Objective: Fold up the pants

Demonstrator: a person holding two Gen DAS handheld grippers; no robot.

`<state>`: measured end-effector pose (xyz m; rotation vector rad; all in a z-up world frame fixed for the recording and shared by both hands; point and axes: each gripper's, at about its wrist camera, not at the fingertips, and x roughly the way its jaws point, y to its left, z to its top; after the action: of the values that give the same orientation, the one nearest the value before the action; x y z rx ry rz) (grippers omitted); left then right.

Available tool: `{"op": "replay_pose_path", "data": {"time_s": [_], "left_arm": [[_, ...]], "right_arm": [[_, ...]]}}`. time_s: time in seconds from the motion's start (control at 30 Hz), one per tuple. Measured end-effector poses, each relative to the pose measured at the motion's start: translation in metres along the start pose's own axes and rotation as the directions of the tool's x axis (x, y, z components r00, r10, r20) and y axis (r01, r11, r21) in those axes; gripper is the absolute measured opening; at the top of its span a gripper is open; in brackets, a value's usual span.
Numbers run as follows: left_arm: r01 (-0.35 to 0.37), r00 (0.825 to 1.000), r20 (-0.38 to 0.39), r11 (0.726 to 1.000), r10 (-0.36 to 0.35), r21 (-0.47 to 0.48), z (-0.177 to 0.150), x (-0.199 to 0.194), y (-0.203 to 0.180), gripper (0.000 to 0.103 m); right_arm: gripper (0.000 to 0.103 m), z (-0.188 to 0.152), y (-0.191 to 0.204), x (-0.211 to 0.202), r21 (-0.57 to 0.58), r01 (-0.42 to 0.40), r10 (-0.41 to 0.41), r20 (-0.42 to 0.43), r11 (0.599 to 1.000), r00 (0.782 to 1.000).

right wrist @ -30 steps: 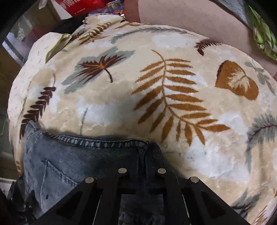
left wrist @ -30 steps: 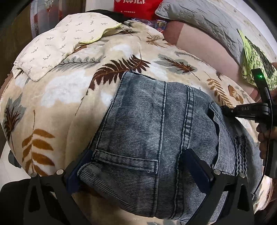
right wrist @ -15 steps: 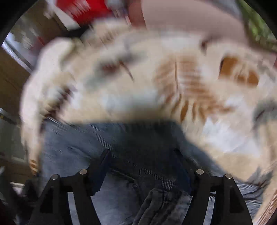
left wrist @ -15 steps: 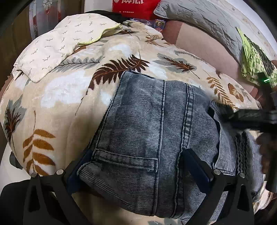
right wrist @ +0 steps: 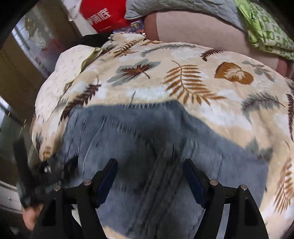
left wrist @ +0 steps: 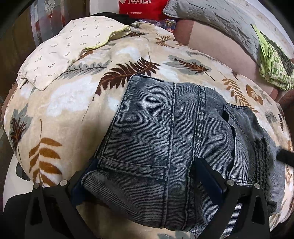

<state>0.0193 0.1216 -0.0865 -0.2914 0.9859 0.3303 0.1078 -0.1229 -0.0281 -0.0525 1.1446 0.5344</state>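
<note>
Denim pants (left wrist: 165, 139), grey-blue, folded into a thick stack, lie on the leaf-print blanket (left wrist: 77, 103). Landmark: the pants. Left gripper (left wrist: 147, 180) has both fingers spread wide, one each side of the near folded edge by the back pocket; pinching nothing, whether pads touch the denim I can't tell. Right gripper (right wrist: 149, 176) is also spread, fingers over the near part of the pants, view motion-blurred, contact unclear. Cream pillow (left wrist: 69, 47) sits beyond the pants to the far left. Green patterned cloth (left wrist: 273, 62) is beyond them to the far right. Red bag (left wrist: 141, 8) well behind. Grey quilt (left wrist: 211, 16) behind too.
</note>
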Motion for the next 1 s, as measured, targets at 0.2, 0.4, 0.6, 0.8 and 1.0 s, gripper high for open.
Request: {"op": "replay_pose_path", "data": {"time_s": [0.2, 0.4, 0.6, 0.8, 1.0], "left_arm": [[-0.030, 1.000, -0.001, 1.000, 0.030, 0.010, -0.001, 0.000, -0.003, 0.103], [-0.036, 0.999, 0.000, 0.999, 0.036, 0.014, -0.001, -0.001, -0.004, 0.103], [-0.029, 0.999, -0.014, 0.999, 0.029, 0.014, 0.001, -0.001, -0.003, 0.103], [0.184, 0.981, 0.102, 0.956, -0.165, -0.227, -0.010, -0.058, 0.043, 0.103], [0.439, 0.881, 0.061, 0.763, -0.469, -0.475, -0.030, -0.039, 0.072, 0.103]], "right_arm": [[0.079, -0.043, 0.018, 0.047, -0.178, 0.109, -0.127, -0.093, 0.978, 0.988], [0.080, -0.042, 0.036, 0.009, -0.206, 0.139, -0.140, 0.011, 0.969, 0.990], [0.085, -0.067, 0.062, 0.043, -0.361, 0.189, -0.213, -0.026, 0.913, 0.977], [0.089, -0.061, 0.031, 0.000, -0.192, 0.130, -0.117, 0.077, 0.973, 0.990], [0.089, -0.083, -0.015, -0.027, 0.016, -0.003, 0.000, 0.190, 1.000, 0.982]]}}
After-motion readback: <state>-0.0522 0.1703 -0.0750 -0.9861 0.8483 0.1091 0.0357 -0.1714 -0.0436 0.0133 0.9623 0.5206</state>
